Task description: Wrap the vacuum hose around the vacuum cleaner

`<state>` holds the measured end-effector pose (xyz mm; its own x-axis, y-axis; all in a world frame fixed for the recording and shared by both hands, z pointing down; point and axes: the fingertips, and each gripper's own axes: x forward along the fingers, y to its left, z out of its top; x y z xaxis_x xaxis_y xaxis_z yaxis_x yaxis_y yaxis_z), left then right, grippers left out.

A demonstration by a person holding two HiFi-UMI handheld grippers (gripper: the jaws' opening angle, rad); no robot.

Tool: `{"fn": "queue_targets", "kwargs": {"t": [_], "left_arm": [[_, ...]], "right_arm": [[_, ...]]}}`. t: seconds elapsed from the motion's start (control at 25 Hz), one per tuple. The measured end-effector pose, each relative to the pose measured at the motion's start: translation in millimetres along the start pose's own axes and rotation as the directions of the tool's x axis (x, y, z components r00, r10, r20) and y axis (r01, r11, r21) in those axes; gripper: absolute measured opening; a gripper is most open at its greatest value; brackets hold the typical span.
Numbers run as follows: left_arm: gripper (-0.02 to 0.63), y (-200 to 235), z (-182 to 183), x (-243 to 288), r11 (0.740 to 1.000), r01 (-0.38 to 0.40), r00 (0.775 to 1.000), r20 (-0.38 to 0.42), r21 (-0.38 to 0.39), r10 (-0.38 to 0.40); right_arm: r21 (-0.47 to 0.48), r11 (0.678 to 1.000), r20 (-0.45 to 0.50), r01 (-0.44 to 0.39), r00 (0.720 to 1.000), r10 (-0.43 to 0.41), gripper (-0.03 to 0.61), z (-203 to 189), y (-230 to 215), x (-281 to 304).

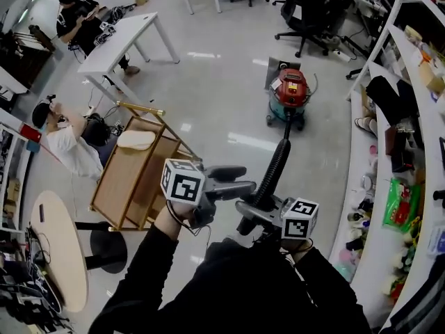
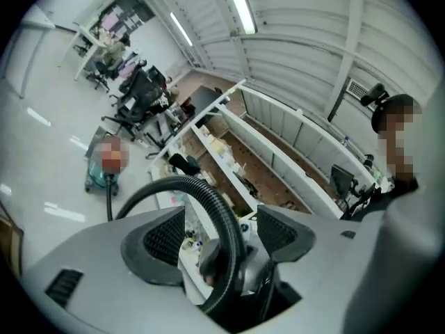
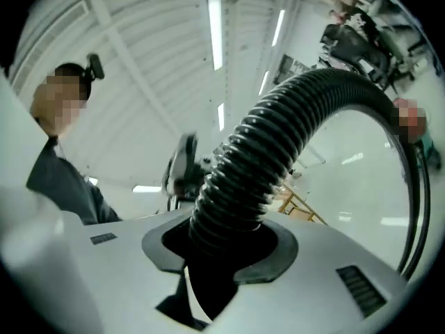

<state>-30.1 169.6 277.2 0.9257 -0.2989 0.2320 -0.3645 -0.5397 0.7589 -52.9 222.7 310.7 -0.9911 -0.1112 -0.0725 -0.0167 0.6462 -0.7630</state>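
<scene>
Meanwhile, the vacuum cleaner (image 1: 290, 92) stood on the floor (image 1: 222, 68), well ahead of the person and near the shelves (image 1: 417, 110) at the right. Its black ribbed vacuum hose (image 1: 276, 162) ran from the cleaner's front back to the two grippers. The right gripper (image 3: 222, 245) had its jaws clamped on the vacuum hose, which rose from between them and arched away. The left gripper (image 2: 222, 232), just beside the right one, had its jaws standing apart; the vacuum hose passed between them with neither pad pressing on it.
</scene>
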Motion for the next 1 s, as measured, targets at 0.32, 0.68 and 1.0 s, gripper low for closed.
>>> {"fn": "queue_targets", "kwargs": {"t": [0.32, 0.68, 1.0], "left_arm": [[0.328, 55.2, -111.5, 38.3, 0.81, -0.334, 0.892, -0.117, 0.481, 0.437], [0.135, 151.8, -44.8, 59.0, 0.639, -0.528, 0.812, 0.113, 0.559, 0.572], [0.133, 161.4, 82.4, 9.4, 0.471, -0.429, 0.844, 0.157, 0.77, 0.512]], "right_arm": [[0.226, 0.974, 0.329, -0.032, 0.943, -0.045, 0.147, 134.6, -67.5, -35.4], [0.398, 0.894, 0.608, -0.207, 0.789, -0.088, 0.149, 235.7, -115.0, -42.9], [0.433, 0.882, 0.687, -0.188, 0.702, -0.188, 0.199, 266.2, -169.6, -59.2]]}}
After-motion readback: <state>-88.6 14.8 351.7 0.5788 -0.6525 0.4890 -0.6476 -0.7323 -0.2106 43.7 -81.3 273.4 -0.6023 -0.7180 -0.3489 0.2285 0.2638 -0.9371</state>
